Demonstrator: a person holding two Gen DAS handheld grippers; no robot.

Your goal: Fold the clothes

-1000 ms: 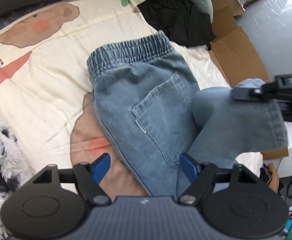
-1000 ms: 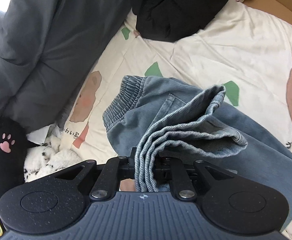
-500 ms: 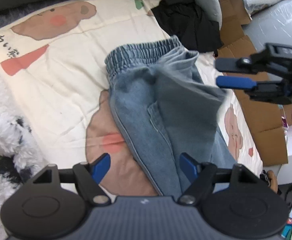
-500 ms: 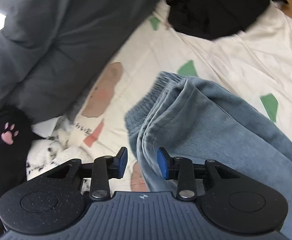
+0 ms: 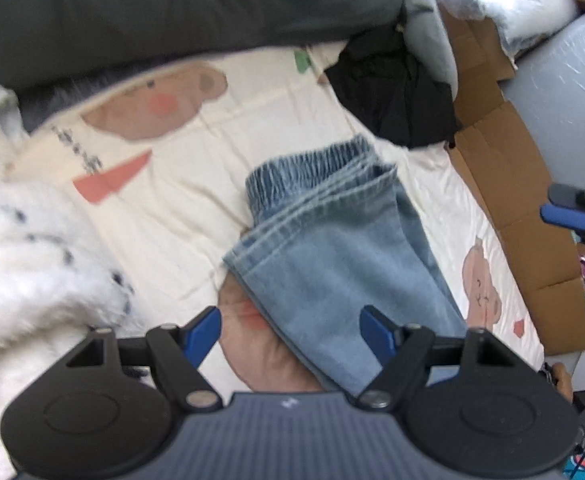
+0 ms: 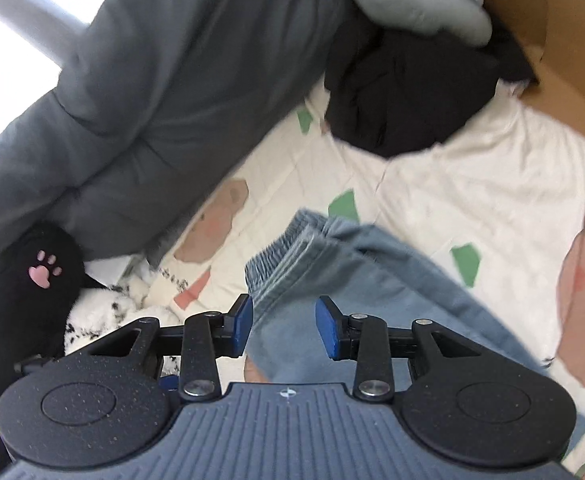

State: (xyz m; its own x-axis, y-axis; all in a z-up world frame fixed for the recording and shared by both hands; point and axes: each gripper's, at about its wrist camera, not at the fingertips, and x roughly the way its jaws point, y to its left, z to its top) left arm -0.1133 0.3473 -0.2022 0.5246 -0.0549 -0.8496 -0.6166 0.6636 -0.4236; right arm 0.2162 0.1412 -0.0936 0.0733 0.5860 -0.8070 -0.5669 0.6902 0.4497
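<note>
A: What do you count, largest first?

B: One cream bedsheet point(image 5: 228, 184) with bear prints, one dark grey duvet point(image 6: 164, 92) along its far edge, one cardboard box point(image 5: 504, 168), one black garment point(image 6: 404, 100) heaped beside it, and one pair of jeans point(image 5: 340, 248) lying folded on the sheet, leg hems over the elastic waistband.

A: And your two grippers?

B: Your left gripper point(image 5: 290, 334) hangs wide apart above the denim, empty. Your right gripper point(image 6: 284, 326) has its jaws parted and clear of the cloth below.

A: Anything unclear?

B: Both views are blurred; the spotted white plush point(image 5: 32, 264) is cut off, possibly a toy.
</note>
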